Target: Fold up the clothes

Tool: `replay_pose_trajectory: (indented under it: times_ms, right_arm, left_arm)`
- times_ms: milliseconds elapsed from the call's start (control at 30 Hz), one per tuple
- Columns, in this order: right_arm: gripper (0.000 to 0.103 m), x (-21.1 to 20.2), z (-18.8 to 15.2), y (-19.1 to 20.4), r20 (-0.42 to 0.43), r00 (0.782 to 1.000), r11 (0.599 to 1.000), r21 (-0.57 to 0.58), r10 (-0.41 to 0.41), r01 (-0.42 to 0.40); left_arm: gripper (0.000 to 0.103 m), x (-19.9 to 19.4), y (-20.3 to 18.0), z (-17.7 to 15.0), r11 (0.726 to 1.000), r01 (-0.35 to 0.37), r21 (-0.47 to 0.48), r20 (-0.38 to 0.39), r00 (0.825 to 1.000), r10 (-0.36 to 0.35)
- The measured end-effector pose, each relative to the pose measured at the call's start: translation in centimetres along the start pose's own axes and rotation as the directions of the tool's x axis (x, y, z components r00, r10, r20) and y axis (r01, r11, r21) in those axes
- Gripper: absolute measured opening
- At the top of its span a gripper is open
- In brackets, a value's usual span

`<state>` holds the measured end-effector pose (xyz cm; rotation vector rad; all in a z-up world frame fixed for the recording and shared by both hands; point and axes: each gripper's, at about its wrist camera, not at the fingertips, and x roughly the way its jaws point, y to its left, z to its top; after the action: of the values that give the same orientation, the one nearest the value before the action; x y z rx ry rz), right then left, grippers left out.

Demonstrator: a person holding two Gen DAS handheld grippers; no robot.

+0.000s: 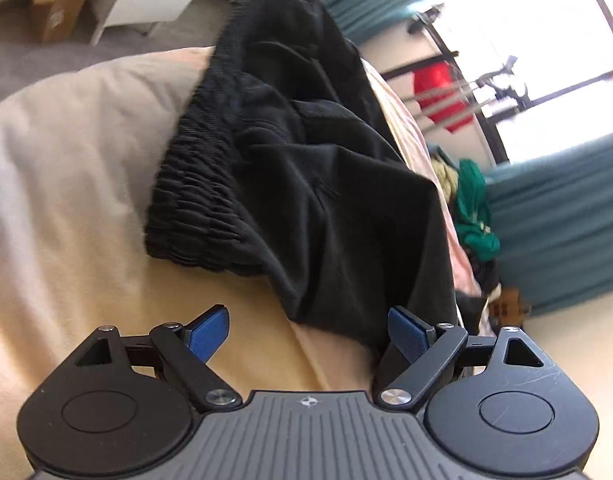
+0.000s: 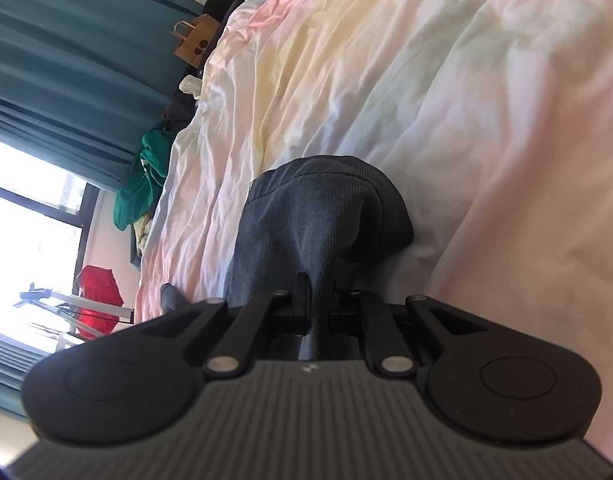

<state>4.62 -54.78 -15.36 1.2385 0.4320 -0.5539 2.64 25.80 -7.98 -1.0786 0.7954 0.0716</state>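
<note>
While the black sweatpants (image 1: 306,152) are lying bunched on the bed (image 1: 66,152), unfolded, at twelve o'clock of the spread left hand-held gripper (image 1: 308,332), a cuff (image 2: 322,208) is being pinched by the right hand-held gripper (image 2: 316,304).

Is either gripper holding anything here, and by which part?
The right gripper is shut on the dark garment, pinching a bunched fold near its ribbed hem. The left gripper is open and holds nothing; the garment lies just ahead on the bedding.
</note>
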Motion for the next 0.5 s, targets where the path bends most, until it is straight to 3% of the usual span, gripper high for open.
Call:
replay_pose_trajectory:
  times_ms: [67, 133, 300, 500]
  right_arm:
    - [0.01, -0.1, -0.1, 0.1, 0.002, 1.0, 1.0, -0.006, -0.005, 0.005]
    - [0.01, -0.2, -0.3, 0.3, 0.007, 1.0, 1.0, -0.021, -0.011, 0.011]
    - [0.01, -0.6, -0.4, 0.7, 0.013, 1.0, 0.999, -0.042, -0.019, 0.019]
    - [0.011, -1.9, -0.3, -0.6, -0.023, 1.0, 0.996, 0.088, 0.008, -0.006]
  left_arm:
    - [0.087, 0.4, 2.1, 1.2, 0.993, 0.01, -0.121, 0.018, 1.0, -0.008]
    - [0.085, 0.2, 3.2, 2.2, 0.984, 0.023, -0.175, 0.054, 0.998, -0.014]
    - [0.085, 0.2, 3.6, 2.9, 0.978, 0.051, -0.202, 0.051, 0.998, -0.042]
    - [0.083, 0.1, 4.7, 2.1, 0.958, 0.095, -0.271, 0.06, 0.995, -0.082]
